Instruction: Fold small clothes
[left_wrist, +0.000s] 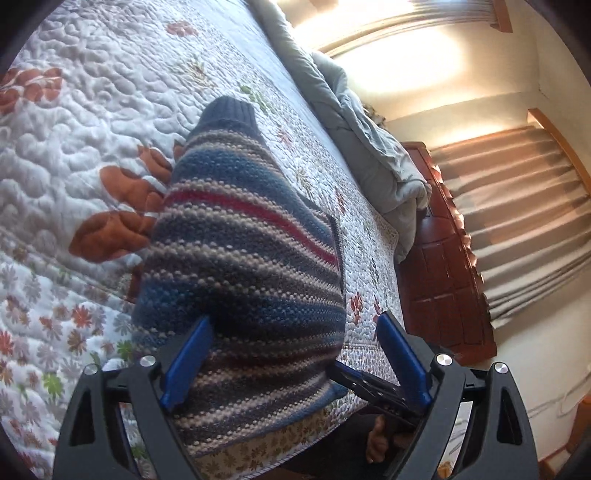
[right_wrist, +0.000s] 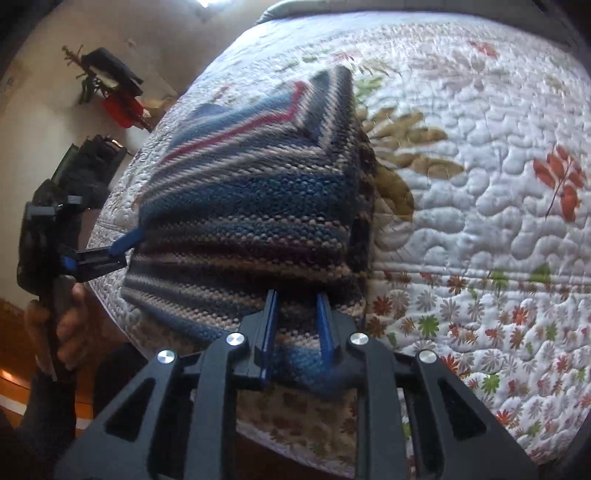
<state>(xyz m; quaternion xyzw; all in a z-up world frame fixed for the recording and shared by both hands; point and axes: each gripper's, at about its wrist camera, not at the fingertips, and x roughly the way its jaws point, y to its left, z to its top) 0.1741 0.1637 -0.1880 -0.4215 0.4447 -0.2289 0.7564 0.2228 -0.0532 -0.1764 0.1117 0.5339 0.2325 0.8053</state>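
Right hand-held gripper (right_wrist: 297, 314) tilts down, seemingly astride sweater (right_wrist: 251, 206).

Left gripper (left_wrist: 293, 325): black plastic frame, two angled arms with triangular cutouts, four round silver screw heads across top. Fingers (left_wrist: 188, 360) flat, blue, matte pads on black carriers.

Right gripper (right_wrist: 297, 301): same build, black frame, triangular cutouts, four silver screws, narrow blue fingers (right_wrist: 325, 325) seen edge-on on black sliding blocks.

Right wrist view also shows left unit from side: black boxy body, blue clip, grey handle. Hand (right_wrist: 64, 332) wrapped on handle; dark sleeve (right_wrist: 48, 417) below it.
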